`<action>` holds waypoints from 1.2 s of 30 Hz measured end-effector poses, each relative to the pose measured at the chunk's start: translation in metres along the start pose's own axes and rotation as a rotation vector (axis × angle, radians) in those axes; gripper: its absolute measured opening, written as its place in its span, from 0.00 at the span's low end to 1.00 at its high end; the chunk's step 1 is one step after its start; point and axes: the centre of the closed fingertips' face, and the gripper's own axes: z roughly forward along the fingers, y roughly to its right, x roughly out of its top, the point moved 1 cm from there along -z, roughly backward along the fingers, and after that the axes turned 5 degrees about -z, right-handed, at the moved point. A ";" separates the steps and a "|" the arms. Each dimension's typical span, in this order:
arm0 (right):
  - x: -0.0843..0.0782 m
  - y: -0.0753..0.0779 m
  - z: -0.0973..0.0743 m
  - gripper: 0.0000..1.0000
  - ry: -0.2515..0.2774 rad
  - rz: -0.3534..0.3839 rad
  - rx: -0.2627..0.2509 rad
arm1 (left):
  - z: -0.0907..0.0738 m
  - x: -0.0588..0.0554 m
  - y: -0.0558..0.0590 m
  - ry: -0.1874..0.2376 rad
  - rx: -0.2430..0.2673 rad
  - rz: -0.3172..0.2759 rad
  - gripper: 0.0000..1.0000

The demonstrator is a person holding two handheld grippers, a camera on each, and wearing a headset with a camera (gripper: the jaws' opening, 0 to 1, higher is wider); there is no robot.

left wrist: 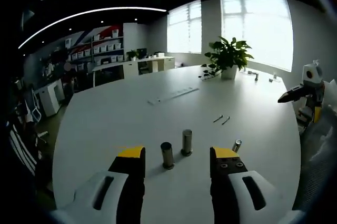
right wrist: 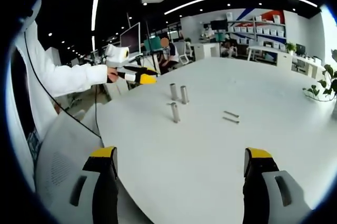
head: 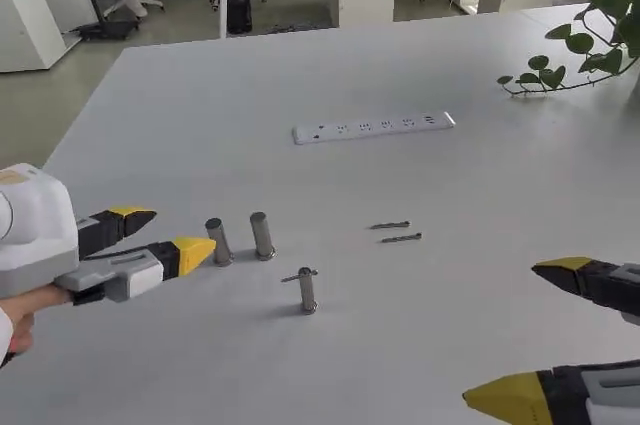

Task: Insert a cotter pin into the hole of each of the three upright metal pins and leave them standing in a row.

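Observation:
Three upright metal pins stand on the white table. Two plain pins (head: 218, 241) (head: 262, 235) stand side by side. The third pin (head: 307, 289), nearer to me, has a cotter pin (head: 299, 275) through its top hole. Two loose cotter pins (head: 390, 225) (head: 401, 238) lie flat to the right. My left gripper (head: 165, 233) is open and empty, its tips just left of the two plain pins (left wrist: 167, 155) (left wrist: 186, 142). My right gripper (head: 505, 333) is wide open and empty at the lower right, well away from the pins (right wrist: 175, 112) and the loose cotter pins (right wrist: 230, 117).
A white power strip (head: 372, 128) lies beyond the pins at mid table. A potted plant (head: 590, 45) trails leaves over the far right corner. The table edge (head: 70, 140) runs along the left, with office desks and chairs behind.

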 end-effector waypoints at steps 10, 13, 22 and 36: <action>-0.006 0.000 0.000 0.97 -0.011 0.025 -0.023 | 0.044 -0.021 -0.010 -0.069 -0.013 -0.015 0.34; -0.008 -0.001 0.001 0.97 -0.012 0.035 -0.027 | 0.054 -0.026 -0.013 -0.079 0.010 0.003 0.33; -0.010 -0.005 0.003 0.97 -0.015 0.039 -0.033 | 0.069 -0.033 -0.021 -0.107 0.025 0.011 0.23; -0.013 -0.006 0.007 0.96 -0.028 0.042 -0.032 | 0.071 -0.034 -0.020 -0.119 -0.002 0.011 0.11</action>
